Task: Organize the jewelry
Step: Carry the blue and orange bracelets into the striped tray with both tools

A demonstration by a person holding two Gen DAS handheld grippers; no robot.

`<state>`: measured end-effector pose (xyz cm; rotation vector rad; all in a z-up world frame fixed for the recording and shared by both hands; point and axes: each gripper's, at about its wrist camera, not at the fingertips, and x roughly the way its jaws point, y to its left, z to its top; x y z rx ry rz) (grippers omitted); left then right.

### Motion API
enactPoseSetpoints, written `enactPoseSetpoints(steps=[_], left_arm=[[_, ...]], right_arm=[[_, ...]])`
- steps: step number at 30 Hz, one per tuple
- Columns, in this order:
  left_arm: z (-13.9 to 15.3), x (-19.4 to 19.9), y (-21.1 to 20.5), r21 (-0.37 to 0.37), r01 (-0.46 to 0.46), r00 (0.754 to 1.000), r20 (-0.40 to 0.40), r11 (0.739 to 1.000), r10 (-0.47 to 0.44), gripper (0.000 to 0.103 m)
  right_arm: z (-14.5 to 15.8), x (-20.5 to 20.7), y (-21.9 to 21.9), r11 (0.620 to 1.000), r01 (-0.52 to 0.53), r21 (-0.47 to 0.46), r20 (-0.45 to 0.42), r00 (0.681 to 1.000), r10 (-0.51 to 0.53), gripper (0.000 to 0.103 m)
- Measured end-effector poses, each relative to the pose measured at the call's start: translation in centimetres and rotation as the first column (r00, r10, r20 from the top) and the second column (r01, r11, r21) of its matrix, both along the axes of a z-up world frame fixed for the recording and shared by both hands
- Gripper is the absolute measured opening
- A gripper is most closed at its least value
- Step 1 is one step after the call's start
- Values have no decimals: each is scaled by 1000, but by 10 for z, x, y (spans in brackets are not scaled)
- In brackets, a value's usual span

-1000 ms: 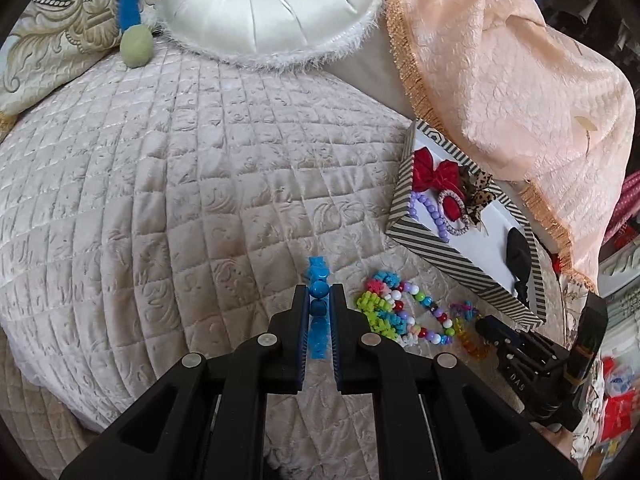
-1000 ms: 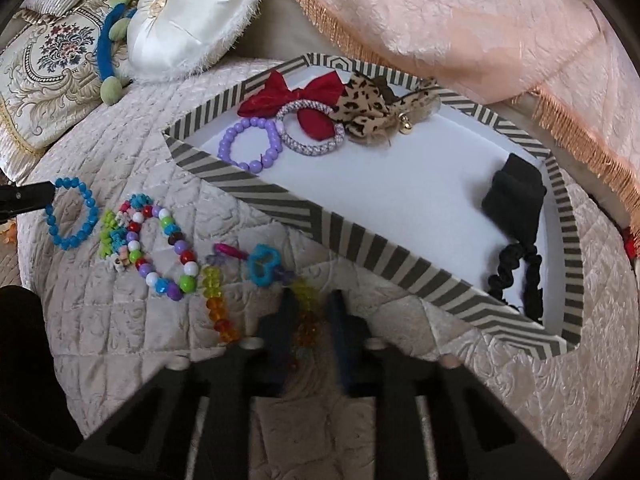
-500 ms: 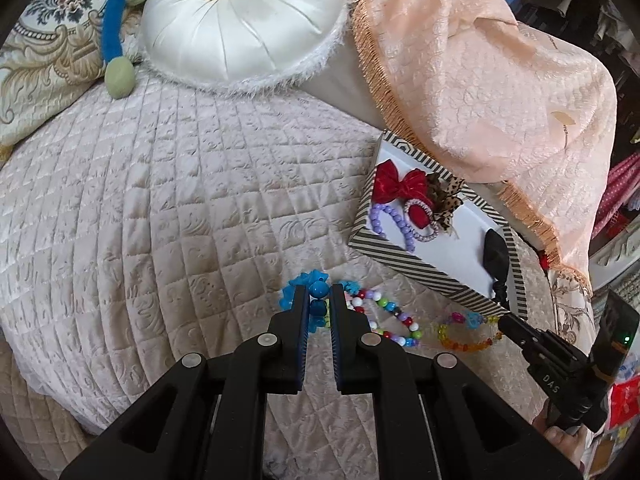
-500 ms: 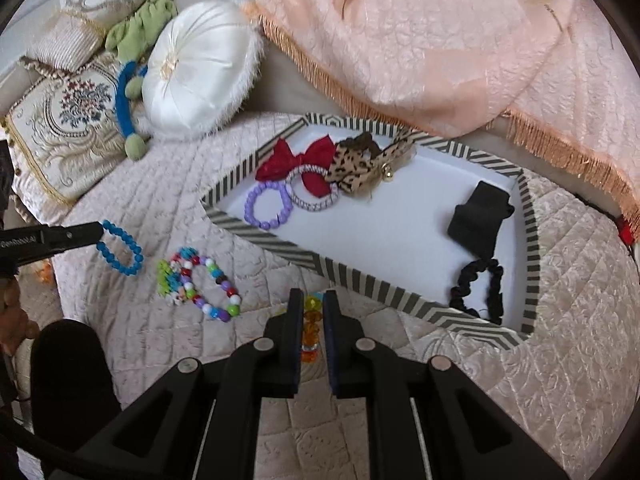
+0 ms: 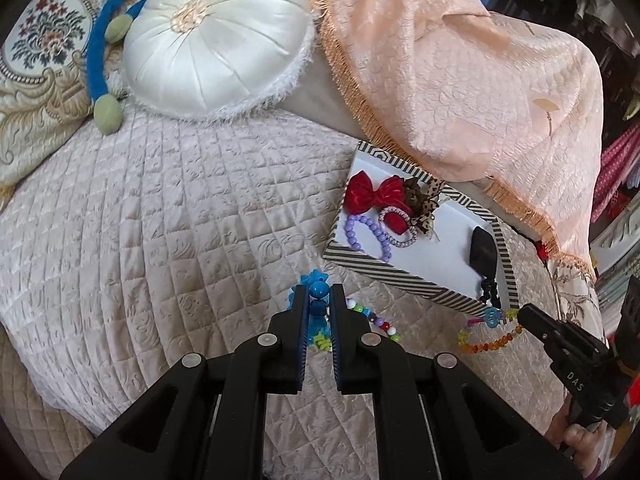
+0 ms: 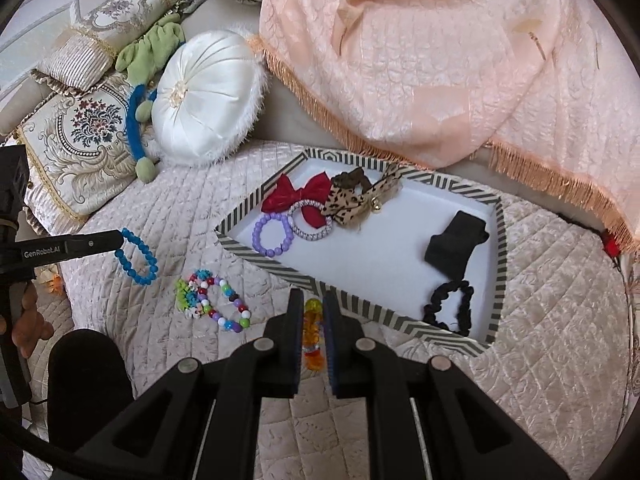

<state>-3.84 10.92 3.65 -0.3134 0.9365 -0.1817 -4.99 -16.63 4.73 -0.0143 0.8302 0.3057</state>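
1. Your left gripper (image 5: 319,300) is clamped on the blue bead bracelet (image 6: 136,258); in the right wrist view the loop hangs clear of the quilted bedspread (image 5: 160,208).
2. Your right gripper (image 6: 312,312) is pinched shut on the amber bead bracelet (image 6: 312,334), whose beads run lengthwise between the fingers.
3. The striped tray (image 6: 498,256) is where both pieces most likely belong. From your right claw it lies at about 1 o'clock, just beyond the fingertips, with its near wall directly ahead. From your left claw it sits at 2 o'clock, farther off.
4. The tray's long axis runs from 10 to 4 o'clock in the right view, and its bare white middle is the free spot. Judged from this, the right hand is nearer and should go first.
5. The multicolour bead bracelet (image 6: 216,300) lies on the bedspread at 10 o'clock from the right claw, not yet picked up.
6. The right view shows the whole blue loop. The left view shows only a few of its beads between the fingers, but it shows the amber loop (image 5: 490,330) dangling whole from the right claw.
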Motion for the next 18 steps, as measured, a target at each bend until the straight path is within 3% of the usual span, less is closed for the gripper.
enactPoseSetpoints(steps=[18], left_arm=[[28,6,-58,54,118,991,50,992,-121,0]], right_arm=[[14,-1,-12,1000,6,5,11,1000,-6,10]])
